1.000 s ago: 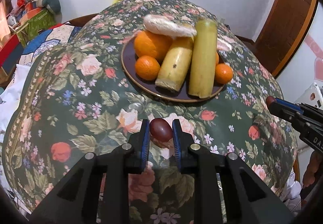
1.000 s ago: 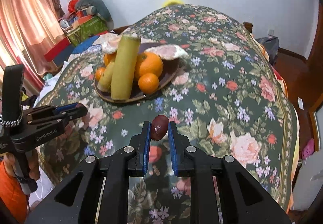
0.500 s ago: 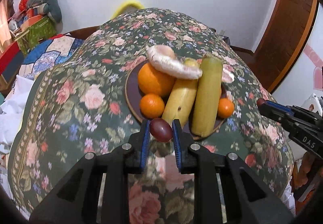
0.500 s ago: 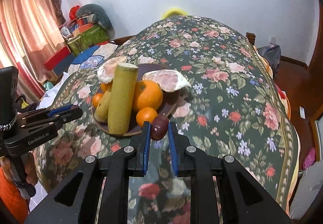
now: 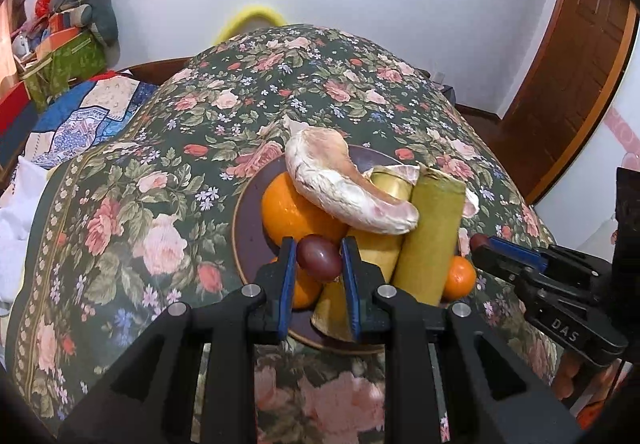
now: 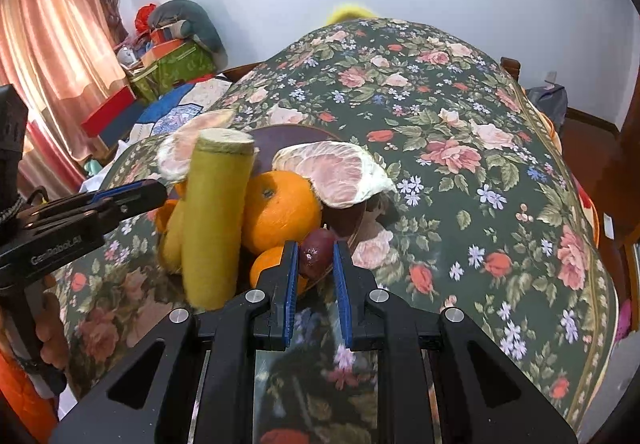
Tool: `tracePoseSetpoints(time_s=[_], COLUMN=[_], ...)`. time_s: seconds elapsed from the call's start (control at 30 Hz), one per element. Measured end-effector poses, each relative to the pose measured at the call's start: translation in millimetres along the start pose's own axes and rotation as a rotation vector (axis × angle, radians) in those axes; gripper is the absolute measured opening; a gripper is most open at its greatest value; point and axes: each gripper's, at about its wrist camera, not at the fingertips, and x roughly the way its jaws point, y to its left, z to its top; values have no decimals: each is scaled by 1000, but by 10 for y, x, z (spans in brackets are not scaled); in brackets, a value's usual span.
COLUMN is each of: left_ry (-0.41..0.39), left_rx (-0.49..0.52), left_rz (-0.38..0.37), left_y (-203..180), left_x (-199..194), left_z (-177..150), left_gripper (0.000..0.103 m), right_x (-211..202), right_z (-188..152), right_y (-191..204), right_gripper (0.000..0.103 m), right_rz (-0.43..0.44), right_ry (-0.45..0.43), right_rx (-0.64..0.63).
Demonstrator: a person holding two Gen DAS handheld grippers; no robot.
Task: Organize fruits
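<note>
Two hand-held grippers each pinch a dark plum over the plate [image 5: 246,244]: left hand-held gripper [image 5: 319,258] grasps its plum [image 5: 319,258] above the oranges [image 5: 292,216]; right hand-held gripper [image 6: 315,253] grasps its plum [image 6: 316,252] at the plate's near rim on the floral table [image 6: 460,172].

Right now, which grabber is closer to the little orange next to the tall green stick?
Right. The right gripper is just beside the little orange, at the plate's edge. The left gripper, gripping a purple fruit, is past both stalks, by the big orange.
</note>
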Motion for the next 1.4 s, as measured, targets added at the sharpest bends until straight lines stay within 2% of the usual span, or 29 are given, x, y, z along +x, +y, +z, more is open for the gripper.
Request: tracePoseSetpoints(time_s=[0.5,0.6,0.7,0.83,1.0,1.13,1.3,1.4], left_ry=[22,33,48,44,16,-24,-123,-214], left_rx=[-28,-40,-66,-87,-86,-66,-35,1], left_rz=[-13,-4,-32,-44,-33,-22,-19,-5], left_y=[65,104,165,212,200,122,-47,-221], left_x=[176,179,177,106,-131,-460,-1070,-1558], left_z=[16,31,31,18,12,10,27,11], left_gripper=[22,33,35,35,35,35,35,35], right_x=[198,205,199,124,-97,-431,-1032,-1427], right_z=[71,74,72,73,105,165,202,197], right_y=[-82,-116,-154,-167,-159,-53,160,293], right_gripper=[16,22,29,30,30,30,30,30], right_rz=[24,28,33,22,15,2,-13,-19], right_ry=[20,26,28,11,-27,-92,-211,-290], right_rx=[15,34,48,50,54,24,-24,-48])
